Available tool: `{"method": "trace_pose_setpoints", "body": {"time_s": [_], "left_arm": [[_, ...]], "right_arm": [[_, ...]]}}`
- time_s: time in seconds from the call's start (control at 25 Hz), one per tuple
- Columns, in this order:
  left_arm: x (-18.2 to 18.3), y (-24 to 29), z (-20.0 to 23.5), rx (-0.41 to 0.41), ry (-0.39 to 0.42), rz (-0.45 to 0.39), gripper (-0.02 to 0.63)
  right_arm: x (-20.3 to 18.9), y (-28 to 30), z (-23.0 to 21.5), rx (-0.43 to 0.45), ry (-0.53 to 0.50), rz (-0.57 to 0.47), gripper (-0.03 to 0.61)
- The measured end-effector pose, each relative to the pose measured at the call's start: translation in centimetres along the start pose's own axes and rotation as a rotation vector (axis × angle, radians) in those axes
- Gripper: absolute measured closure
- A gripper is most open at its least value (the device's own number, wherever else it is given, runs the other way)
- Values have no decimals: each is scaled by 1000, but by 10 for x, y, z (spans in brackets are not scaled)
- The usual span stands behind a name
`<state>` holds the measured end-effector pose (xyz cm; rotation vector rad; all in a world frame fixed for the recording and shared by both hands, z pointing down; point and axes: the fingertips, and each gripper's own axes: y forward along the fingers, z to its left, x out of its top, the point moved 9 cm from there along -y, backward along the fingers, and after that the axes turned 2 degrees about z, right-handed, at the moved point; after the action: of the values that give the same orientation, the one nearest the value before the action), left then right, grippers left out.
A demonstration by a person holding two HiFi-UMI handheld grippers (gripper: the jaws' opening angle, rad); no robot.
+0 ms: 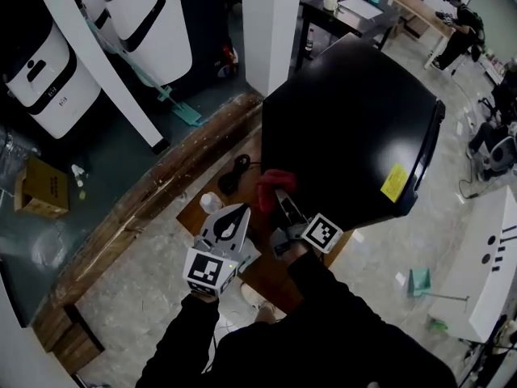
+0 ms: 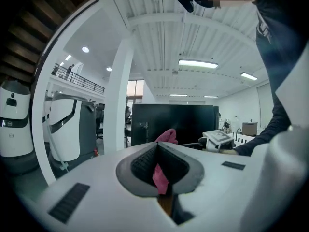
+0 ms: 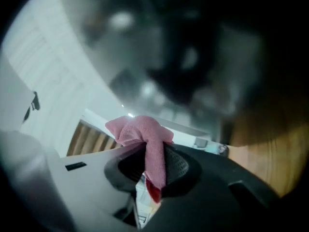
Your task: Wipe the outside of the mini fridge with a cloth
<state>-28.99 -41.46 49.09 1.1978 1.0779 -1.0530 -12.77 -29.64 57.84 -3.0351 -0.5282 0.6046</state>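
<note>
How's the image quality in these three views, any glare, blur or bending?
Head view: sharp, soft glare on top of the black mini fridge. Left gripper view: the wide-angle lens bows the white post at left. Right gripper view: pink cloth fairly sharp, everything behind it blurred and dim.

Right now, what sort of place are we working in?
Likely a robotics lab or workshop hall: big white machines, work desks behind the fridge, and a railed upper walkway.

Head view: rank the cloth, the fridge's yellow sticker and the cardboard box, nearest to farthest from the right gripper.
1. cloth, in the right gripper's jaws
2. yellow sticker, rightward on the fridge
3. cardboard box, far left
</note>
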Motion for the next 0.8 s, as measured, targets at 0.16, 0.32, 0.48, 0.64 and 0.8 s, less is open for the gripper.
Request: {"method": "trace_pose_setpoints", "body": {"time_s": [0.16, 0.32, 0.48, 0.64, 0.8], "left_arm": [[38, -5, -29, -58, 15, -101, 607], [72, 5, -64, -163, 55, -191, 607], [93, 26, -97, -245, 57, -236, 607], [106, 43, -125, -312, 49, -241, 607], [102, 56, -138, -344, 47, -231, 607]], "right_arm": [[21, -44, 54, 41, -42, -43, 508], [41, -84, 91, 39, -76, -124, 508], [72, -120, 98, 1, -69, -212, 506], [101, -145, 97, -25, -17, -286, 506], [106, -152, 84, -27, 90, -307, 506]]}}
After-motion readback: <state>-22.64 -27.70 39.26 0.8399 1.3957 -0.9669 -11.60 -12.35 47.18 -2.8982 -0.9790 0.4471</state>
